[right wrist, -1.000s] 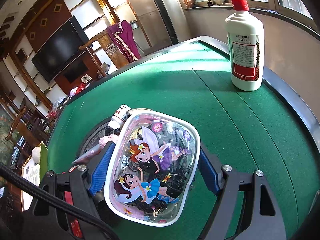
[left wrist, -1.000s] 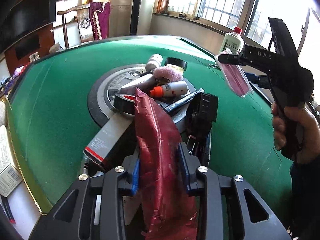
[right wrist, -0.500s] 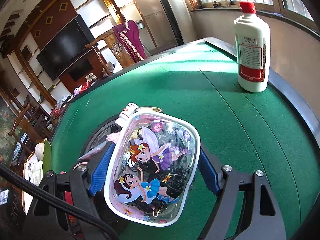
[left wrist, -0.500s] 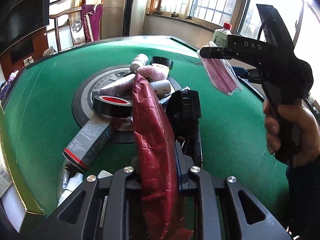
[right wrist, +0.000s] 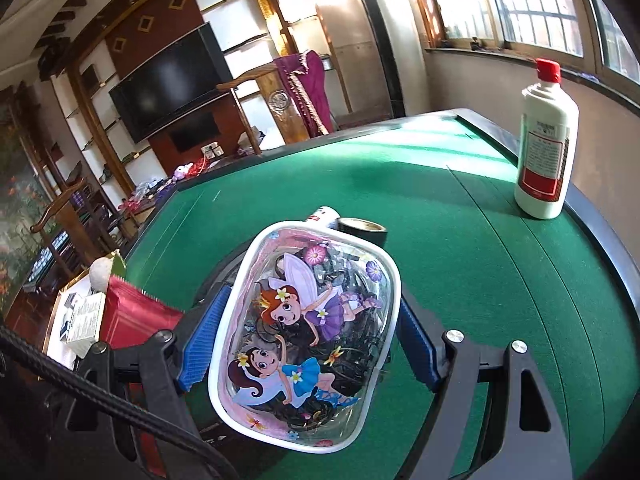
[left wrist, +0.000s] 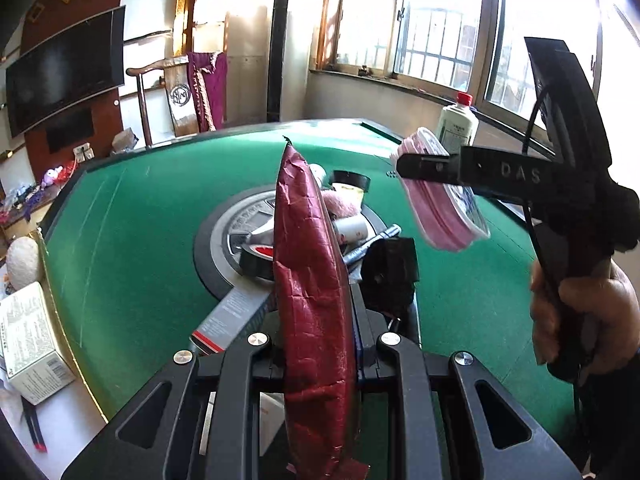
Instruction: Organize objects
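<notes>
My left gripper [left wrist: 316, 320] is shut on a dark red foil packet [left wrist: 312, 264], which stands upright and edge-on between the fingers, lifted above the pile. The same packet [right wrist: 132, 320] shows at the left of the right wrist view. My right gripper [right wrist: 308, 344] is shut on a clear pink pouch [right wrist: 308, 320] printed with cartoon fairies, its blue pads [right wrist: 204, 344] pressing both sides. In the left wrist view that pouch [left wrist: 440, 212] hangs in the right gripper [left wrist: 424, 166] over the green table [left wrist: 140, 240], held by a hand [left wrist: 580, 320].
A grey round disc [left wrist: 240, 216] mid-table carries a black tape roll [left wrist: 256, 256], a pink puff [left wrist: 340, 204], a marker [left wrist: 372, 242], a black box [left wrist: 390, 268] and a grey carton [left wrist: 228, 316]. A white red-capped bottle [right wrist: 544, 152] stands at the far right edge.
The left gripper has closed tighter on the red packet and risen with it; the packet now stands edge-on. The right gripper has shifted sideways, still holding the pouch.
</notes>
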A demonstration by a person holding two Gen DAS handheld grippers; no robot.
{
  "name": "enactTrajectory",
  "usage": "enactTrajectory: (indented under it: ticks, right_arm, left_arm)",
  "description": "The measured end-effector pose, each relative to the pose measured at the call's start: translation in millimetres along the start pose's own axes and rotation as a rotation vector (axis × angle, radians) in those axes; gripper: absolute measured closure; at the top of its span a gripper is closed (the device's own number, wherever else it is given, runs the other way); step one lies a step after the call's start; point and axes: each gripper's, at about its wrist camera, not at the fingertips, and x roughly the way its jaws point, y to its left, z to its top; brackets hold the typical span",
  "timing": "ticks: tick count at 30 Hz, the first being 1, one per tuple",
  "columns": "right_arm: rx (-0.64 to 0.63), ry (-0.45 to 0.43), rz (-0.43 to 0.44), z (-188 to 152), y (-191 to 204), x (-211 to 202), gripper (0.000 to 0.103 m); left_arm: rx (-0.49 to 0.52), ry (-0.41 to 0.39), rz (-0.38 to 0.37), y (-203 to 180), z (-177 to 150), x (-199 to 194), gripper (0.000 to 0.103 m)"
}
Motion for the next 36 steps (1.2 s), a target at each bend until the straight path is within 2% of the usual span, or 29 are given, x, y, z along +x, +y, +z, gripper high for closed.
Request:
enactTrajectory:
  ticks: [8,13,18,36]
  right_arm:
    - [-0.073,-0.023,0.026,-7.6,23.4,-4.8,0.024]
    - [-0.103,-0.026,0.03,-11.4,31.3,-3.6,0.024]
    - [-0.132,-0.031,0.03,-14.8,39.4,-3.7,0.024]
    - [-0.144,-0.048,0.068,-27.0,58.5,-16.5,0.024]
  left_arm:
    - [-0.001,-0.063,0.078,9.8,7.4,-2.8,0.085]
    - [-0.006,-0.064,0.102,16.4,8.4,-0.2,0.085]
    - [-0.022,-0.102,0.129,20.4,10.1,-8.7,0.085]
    - [-0.064,-0.188,0.209,35.6,12.6,-34.1,0.085]
